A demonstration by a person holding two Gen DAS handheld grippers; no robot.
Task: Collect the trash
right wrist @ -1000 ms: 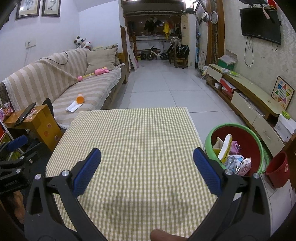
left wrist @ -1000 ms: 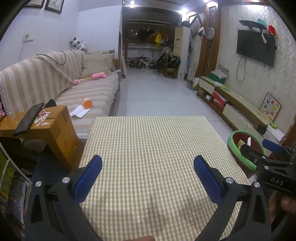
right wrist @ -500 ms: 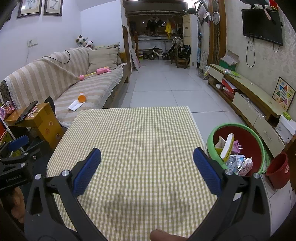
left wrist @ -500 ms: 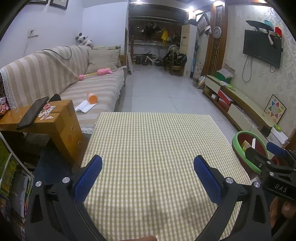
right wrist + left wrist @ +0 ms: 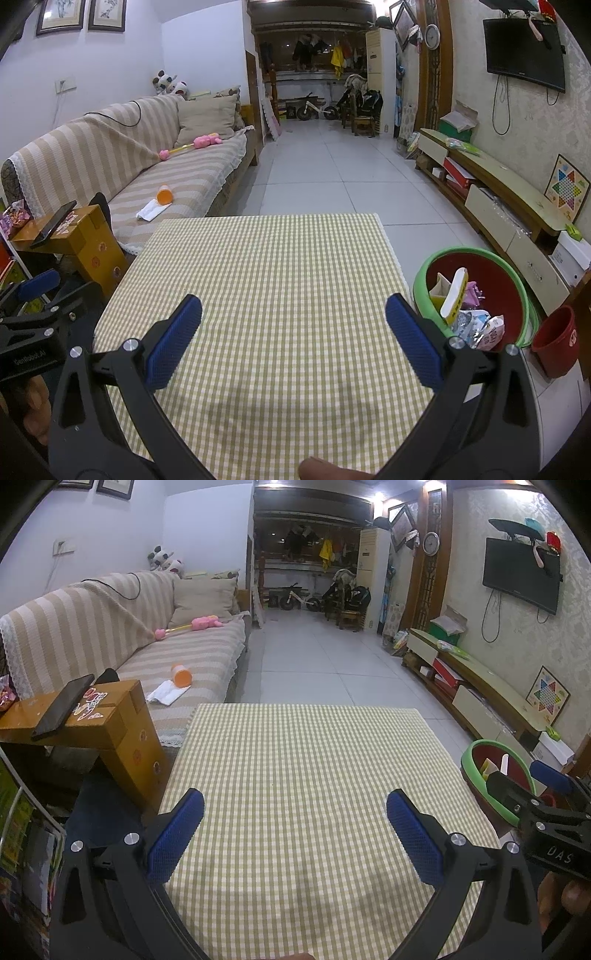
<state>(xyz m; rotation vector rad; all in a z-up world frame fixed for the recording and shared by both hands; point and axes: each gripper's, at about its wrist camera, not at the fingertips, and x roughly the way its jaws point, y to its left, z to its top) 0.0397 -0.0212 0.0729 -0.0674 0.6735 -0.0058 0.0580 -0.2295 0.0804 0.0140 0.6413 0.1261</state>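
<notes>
The left gripper (image 5: 295, 814) is spread wide with nothing between its blue pads (image 5: 175, 836); the right gripper (image 5: 293, 332) is likewise spread wide and empty. Both hover above the checked tablecloth (image 5: 258, 295), which carries no loose item in either view. The trash (image 5: 469, 317), a mix of wrappers and a carton, lies inside the green-rimmed basin (image 5: 419, 284) standing on the floor just beside the table's right edge. Judged from this layout, collection from the table appears complete or nearly so; a white cloth (image 5: 151, 212) and an orange cup (image 5: 164, 194) on the sofa (image 5: 92, 147) may or may not belong to the task. The right wrist view looks down into the basin and shows its contents plainly, plus a small red bucket (image 5: 554, 339) beside it. The left wrist view shows only the basin's near rim, partly hidden behind the right gripper's body, but gives a fuller look at the wooden stool (image 5: 122, 723) and the phone (image 5: 62, 705) on it.
</notes>
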